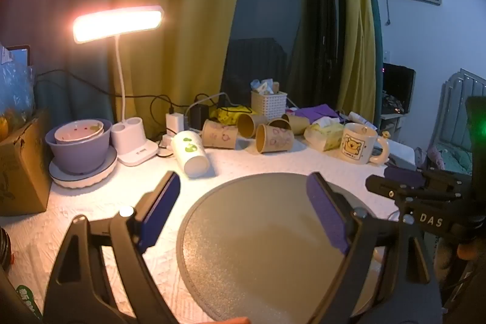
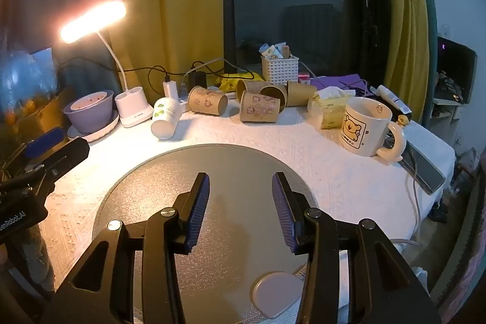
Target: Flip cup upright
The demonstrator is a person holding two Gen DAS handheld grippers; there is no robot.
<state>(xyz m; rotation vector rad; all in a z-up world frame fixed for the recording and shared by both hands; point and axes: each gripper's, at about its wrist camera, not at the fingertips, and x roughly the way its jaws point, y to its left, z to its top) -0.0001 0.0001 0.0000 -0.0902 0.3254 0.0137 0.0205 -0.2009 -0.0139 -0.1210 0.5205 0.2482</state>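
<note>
A white paper cup with green leaf print (image 1: pixel 190 152) lies on its side on the white tablecloth, behind the round grey mat (image 1: pixel 258 248); it also shows in the right wrist view (image 2: pixel 165 117). Several brown paper cups (image 1: pixel 273 138) lie tipped over behind it, also in the right wrist view (image 2: pixel 258 108). My left gripper (image 1: pixel 243 184) is open and empty, over the mat's near-left part. My right gripper (image 2: pixel 240 184) is open and empty above the mat (image 2: pixel 212 172). Each gripper shows at the edge of the other's view.
A bear mug (image 2: pixel 367 126) stands upright at the right by a tissue pack (image 2: pixel 328 105). A lit desk lamp (image 1: pixel 121 23), stacked purple bowls (image 1: pixel 79 148), a white basket (image 2: pixel 279 69), chargers and cables line the back. A phone (image 2: pixel 425 172) lies at the right edge.
</note>
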